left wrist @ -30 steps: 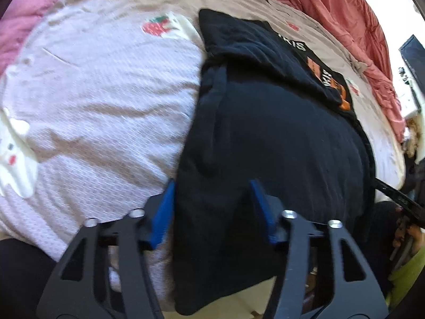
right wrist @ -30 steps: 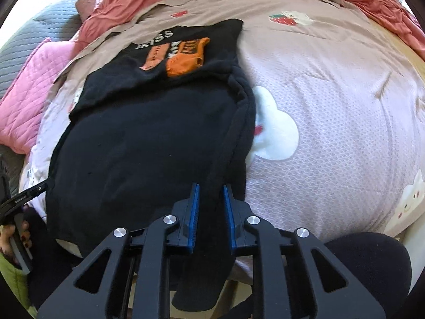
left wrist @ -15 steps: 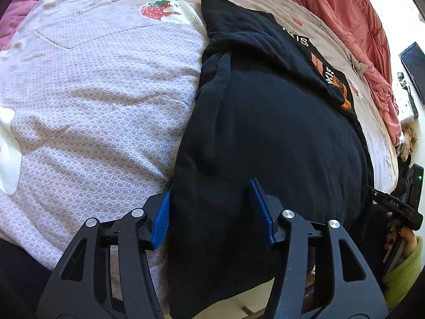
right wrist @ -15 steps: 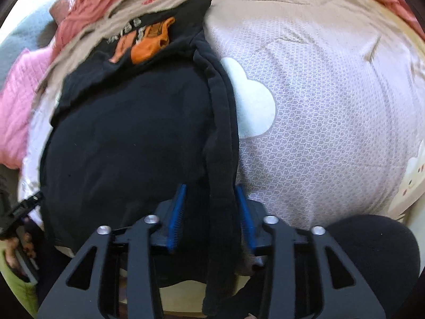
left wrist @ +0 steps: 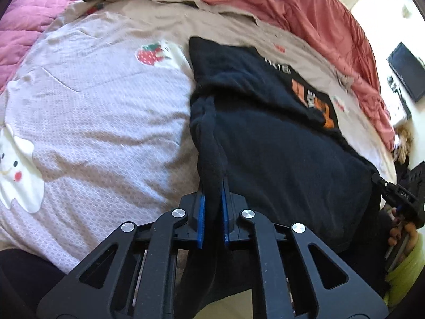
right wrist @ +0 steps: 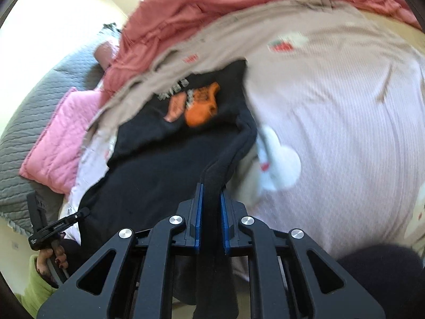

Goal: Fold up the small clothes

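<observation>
A black T-shirt (left wrist: 287,159) with an orange print lies on the bed, its sides folded in and its near end hanging over the bed edge. My left gripper (left wrist: 212,199) is shut on the shirt's left folded edge near the hem. My right gripper (right wrist: 211,199) is shut on the shirt's (right wrist: 159,175) right folded edge near the hem and lifts it slightly. The orange print (right wrist: 202,106) faces up at the far end. The right wrist view is motion-blurred.
The bed has a pale pink sheet (left wrist: 93,133) with strawberry and cloud pictures. A red duvet (left wrist: 279,8) is bunched at the far side. A pink quilted cushion (right wrist: 58,138) and a grey cover (right wrist: 24,122) lie to the left. The other hand shows at each frame's edge.
Both grippers were open around the shirt's near edges half a second ago. Both have now shut on the fabric and risen a little, pulling the edges up.
</observation>
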Demonstrator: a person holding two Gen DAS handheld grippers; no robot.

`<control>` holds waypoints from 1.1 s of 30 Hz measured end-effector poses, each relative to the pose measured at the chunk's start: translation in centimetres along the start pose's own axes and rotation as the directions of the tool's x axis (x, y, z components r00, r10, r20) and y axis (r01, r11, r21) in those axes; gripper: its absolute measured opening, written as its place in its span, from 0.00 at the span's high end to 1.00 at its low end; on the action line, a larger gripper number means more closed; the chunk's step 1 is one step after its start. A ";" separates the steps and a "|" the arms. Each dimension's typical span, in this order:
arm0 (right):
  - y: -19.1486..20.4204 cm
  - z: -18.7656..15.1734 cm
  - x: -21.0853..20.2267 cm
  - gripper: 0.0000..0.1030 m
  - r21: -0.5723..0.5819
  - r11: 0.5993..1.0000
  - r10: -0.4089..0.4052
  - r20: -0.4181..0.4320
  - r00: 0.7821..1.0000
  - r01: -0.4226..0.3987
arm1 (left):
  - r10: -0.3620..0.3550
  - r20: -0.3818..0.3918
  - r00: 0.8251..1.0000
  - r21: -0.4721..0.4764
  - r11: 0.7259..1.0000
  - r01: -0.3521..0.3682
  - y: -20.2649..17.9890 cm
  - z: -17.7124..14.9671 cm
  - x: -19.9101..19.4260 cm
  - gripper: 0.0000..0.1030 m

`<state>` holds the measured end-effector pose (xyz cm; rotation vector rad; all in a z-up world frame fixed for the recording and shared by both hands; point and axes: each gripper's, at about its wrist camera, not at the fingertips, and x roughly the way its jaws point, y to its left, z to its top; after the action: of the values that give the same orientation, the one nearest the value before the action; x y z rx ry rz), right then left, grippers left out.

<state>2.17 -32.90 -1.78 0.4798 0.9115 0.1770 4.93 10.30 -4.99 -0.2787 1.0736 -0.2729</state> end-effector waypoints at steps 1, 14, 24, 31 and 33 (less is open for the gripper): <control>0.3 0.4 0.1 0.90 -0.014 1.000 0.005 0.018 1.000 -0.005 | -0.005 0.004 1.000 -0.009 1.000 0.005 0.2 0.1 -0.1 0.96; 0.0 7.1 1.8 0.90 -0.033 0.999 0.011 0.119 0.993 -0.007 | -0.045 0.073 0.996 -0.134 0.989 0.055 0.8 5.7 -1.0 0.96; -2.6 12.3 6.6 0.90 0.024 0.999 -0.028 0.132 0.991 0.025 | 0.038 0.091 0.995 -0.170 0.985 -0.023 0.0 12.1 3.4 0.96; -6.7 11.7 10.0 0.88 0.122 0.992 -0.009 0.006 1.000 0.008 | 0.083 0.055 0.995 -0.245 0.967 -0.067 1.5 12.0 7.7 0.82; -6.7 11.7 10.0 0.85 0.127 0.992 -0.005 -0.004 1.000 0.005 | 0.071 0.070 0.995 -0.271 0.961 -0.049 1.9 11.5 7.3 0.70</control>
<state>17.11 -39.14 -6.07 0.5951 0.9306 0.1158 18.63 10.52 -6.48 -0.4963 1.0386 -0.0594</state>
